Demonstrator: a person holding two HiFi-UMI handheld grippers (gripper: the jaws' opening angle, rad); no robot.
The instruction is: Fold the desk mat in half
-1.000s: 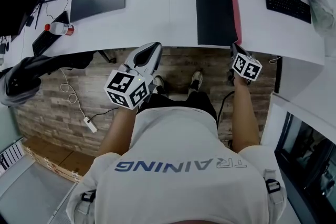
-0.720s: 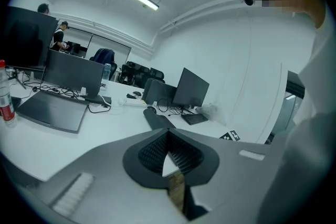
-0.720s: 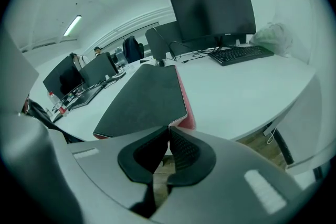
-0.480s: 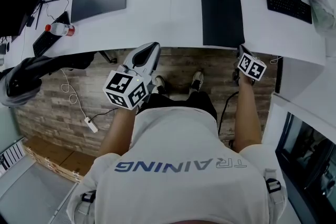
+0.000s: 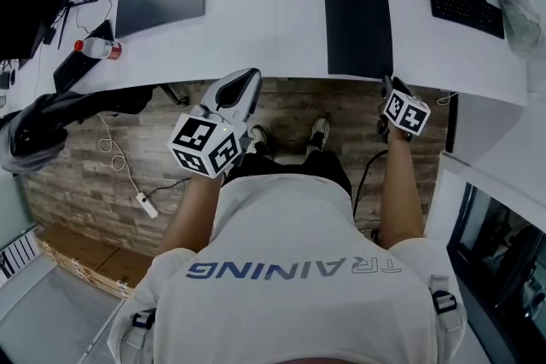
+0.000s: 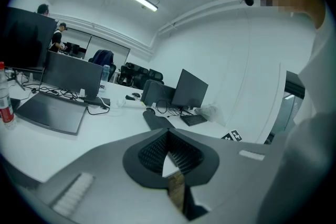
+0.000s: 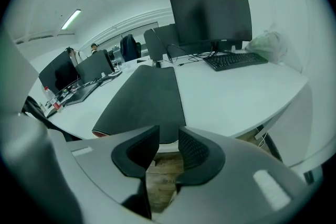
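Since before, the desk mat [image 5: 357, 13] has dropped flat; it stretches away from the right gripper [image 5: 387, 83], whose jaws have just opened, empty.

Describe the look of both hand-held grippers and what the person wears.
The left hand-held gripper and right hand-held gripper: light grey shells, black ribbed pads, each with a cube of black-and-white square markers. Short white T-shirt sleeves. The right one's jaws have just been opening, nothing between them.

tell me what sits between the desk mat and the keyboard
Only bare white desk separates desk mat from keyboard; head and right gripper views show it.
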